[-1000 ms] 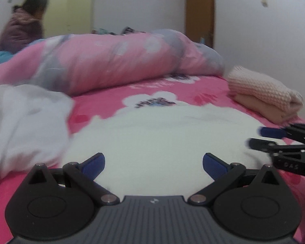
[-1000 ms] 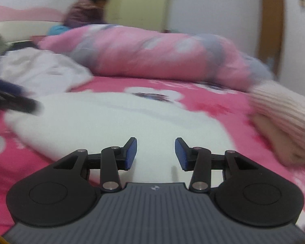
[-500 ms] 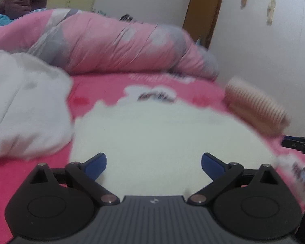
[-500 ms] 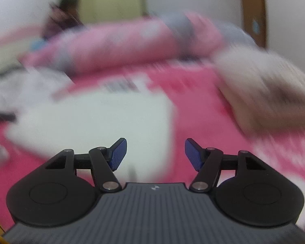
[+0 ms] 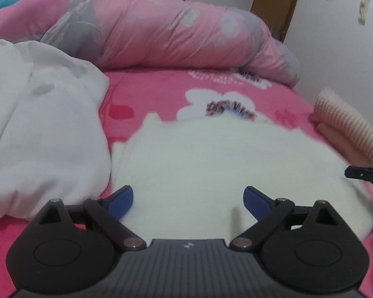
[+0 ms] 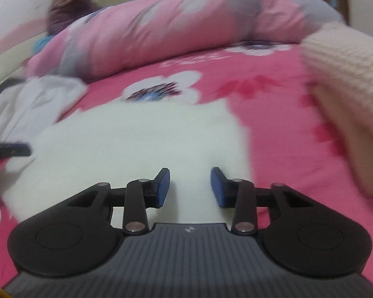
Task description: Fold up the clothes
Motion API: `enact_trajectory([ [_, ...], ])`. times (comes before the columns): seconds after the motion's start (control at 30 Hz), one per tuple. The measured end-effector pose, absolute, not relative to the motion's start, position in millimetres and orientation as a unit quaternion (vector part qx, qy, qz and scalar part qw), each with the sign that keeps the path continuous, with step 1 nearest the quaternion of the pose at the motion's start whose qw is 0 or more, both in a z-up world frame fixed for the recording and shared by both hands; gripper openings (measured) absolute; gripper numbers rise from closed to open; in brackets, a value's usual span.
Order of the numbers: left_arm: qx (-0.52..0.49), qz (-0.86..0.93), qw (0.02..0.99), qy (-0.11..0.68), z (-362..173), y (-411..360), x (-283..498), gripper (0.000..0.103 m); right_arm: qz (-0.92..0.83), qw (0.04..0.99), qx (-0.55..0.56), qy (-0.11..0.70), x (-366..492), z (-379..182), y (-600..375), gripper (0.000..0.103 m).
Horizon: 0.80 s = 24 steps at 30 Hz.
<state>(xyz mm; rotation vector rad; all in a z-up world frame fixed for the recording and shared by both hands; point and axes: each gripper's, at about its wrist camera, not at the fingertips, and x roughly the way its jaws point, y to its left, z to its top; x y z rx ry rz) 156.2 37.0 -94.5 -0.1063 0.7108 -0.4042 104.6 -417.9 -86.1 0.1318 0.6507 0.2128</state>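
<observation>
A white fluffy garment [image 5: 223, 161] lies flat on the pink flowered bed sheet [image 5: 161, 92]. My left gripper [image 5: 188, 198] hovers open over its near left part, with nothing between the fingers. In the right wrist view the same garment [image 6: 136, 136] fills the middle. My right gripper [image 6: 190, 186] is over the garment's near right edge. Its jaws are closing, there is still a gap, and no cloth is pinched between the pads. One finger of the right gripper [image 5: 363, 173] shows at the left wrist view's right edge. A finger of the left gripper [image 6: 10, 149] shows at the right wrist view's left edge.
A crumpled white cloth pile [image 5: 42, 124] lies left of the garment. A folded cream knit sweater [image 6: 348, 74] is stacked at the right, near the wall. A rolled pink and grey duvet [image 5: 174, 32] runs across the back. A person [image 6: 67, 7] sits behind it.
Both grippers moved sideways over the bed. The white pile looms larger on the left, the sweater larger on the right. The right jaws widened, then narrowed again.
</observation>
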Motion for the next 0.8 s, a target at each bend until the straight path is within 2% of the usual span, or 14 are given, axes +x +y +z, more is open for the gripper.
enact_trajectory([
  [0.07, -0.056, -0.212, 0.916, 0.336, -89, 29, 165, 0.102, 0.117, 0.944, 0.080, 0.297, 116, -75, -404, 0.044],
  [0.17, -0.048, -0.190, 0.910, 0.365, -101, 18, 190, 0.102, 0.184, 0.930, 0.112, 0.298, 162, -76, -365, 0.045],
  [0.27, -0.019, -0.148, 0.912, 0.382, -115, 21, 192, 0.096, 0.174, 0.912, 0.114, 0.354, 202, -103, -340, 0.047],
  [0.37, -0.002, -0.135, 0.923, 0.362, -105, 27, 176, 0.103, 0.094, 0.918, 0.120, 0.365, 204, -116, -352, 0.043],
  [0.43, -0.019, -0.119, 0.924, 0.363, -99, 36, 165, 0.103, 0.053, 0.929, 0.143, 0.337, 181, -104, -364, 0.049],
  [0.53, -0.078, -0.127, 0.918, 0.368, -93, 51, 147, 0.103, 0.038, 0.946, 0.117, 0.299, 134, -85, -356, 0.056],
  [0.7, -0.108, -0.129, 0.910, 0.378, -92, 60, 117, 0.103, 0.082, 0.949, 0.058, 0.300, 76, -73, -311, 0.086],
  [0.8, -0.114, -0.127, 0.906, 0.386, -94, 66, 103, 0.103, 0.105, 0.949, 0.009, 0.296, 50, -72, -275, 0.089],
])
